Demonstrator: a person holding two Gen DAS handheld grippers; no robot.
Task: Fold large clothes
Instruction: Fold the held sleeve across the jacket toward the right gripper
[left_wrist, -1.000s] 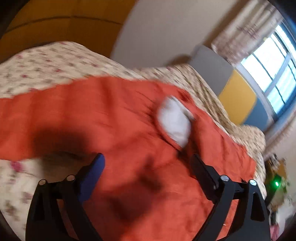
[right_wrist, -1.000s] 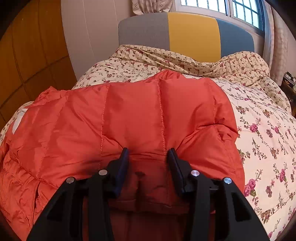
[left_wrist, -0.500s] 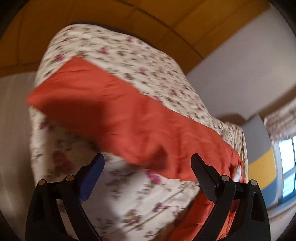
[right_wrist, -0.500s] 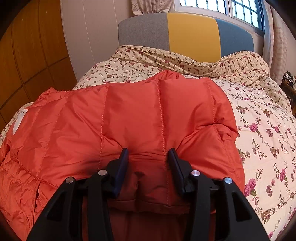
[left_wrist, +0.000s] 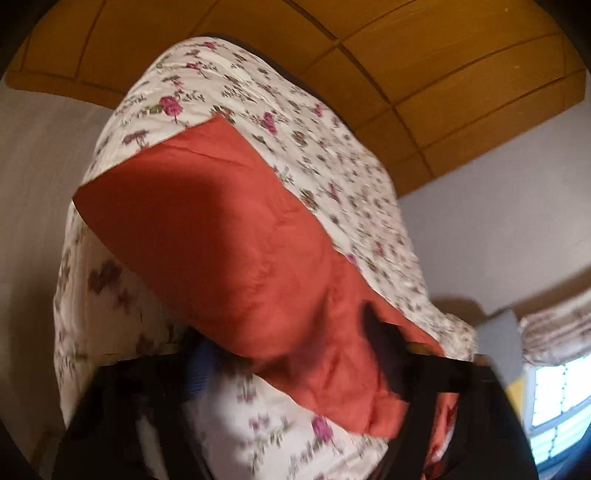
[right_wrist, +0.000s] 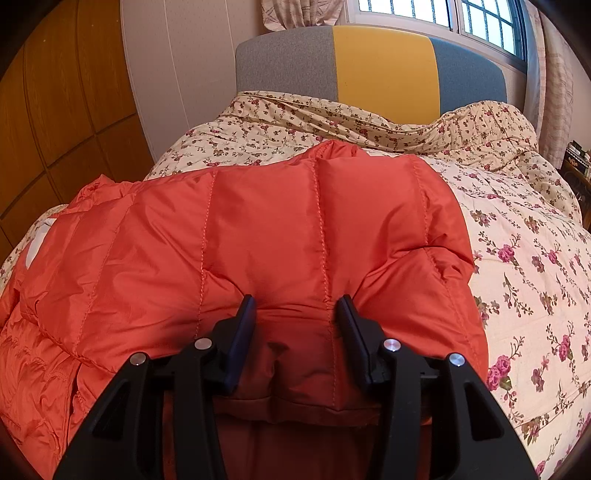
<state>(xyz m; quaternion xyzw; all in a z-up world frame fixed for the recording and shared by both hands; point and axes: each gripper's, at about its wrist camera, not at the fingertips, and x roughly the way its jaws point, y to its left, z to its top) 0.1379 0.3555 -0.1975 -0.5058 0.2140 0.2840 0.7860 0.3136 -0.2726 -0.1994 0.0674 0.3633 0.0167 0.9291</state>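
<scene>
L wrist view, badly motion-blurred: a long flat orange-red sleeve of the puffer jacket (left_wrist: 236, 258) ran from upper left to lower right of frame, lying on the cream floral-print quilted bedspread (left_wrist: 332, 177). The left gripper (left_wrist: 291, 354) sat at the bottom edge w/ the sleeve across the gap betw its fingers; blur was too heavy to tell if it was spread or pinching. R wrist view: the orange-red quilted puffer jacket (right_wrist: 266, 236) filled centre and left of frame on the bedspread, grey-and-yellow padded headboard (right_wrist: 380, 70) at top. The right gripper (right_wrist: 295, 314) at bottom centre was part-closed, its jaws pinching a puffy bunch of jacket hem. Risk, imo: slick nylon plus thick fill could slide out of that loose pinch if pulled, and a fast L swing could drag the sleeve crooked, spoiling the fold.
</scene>
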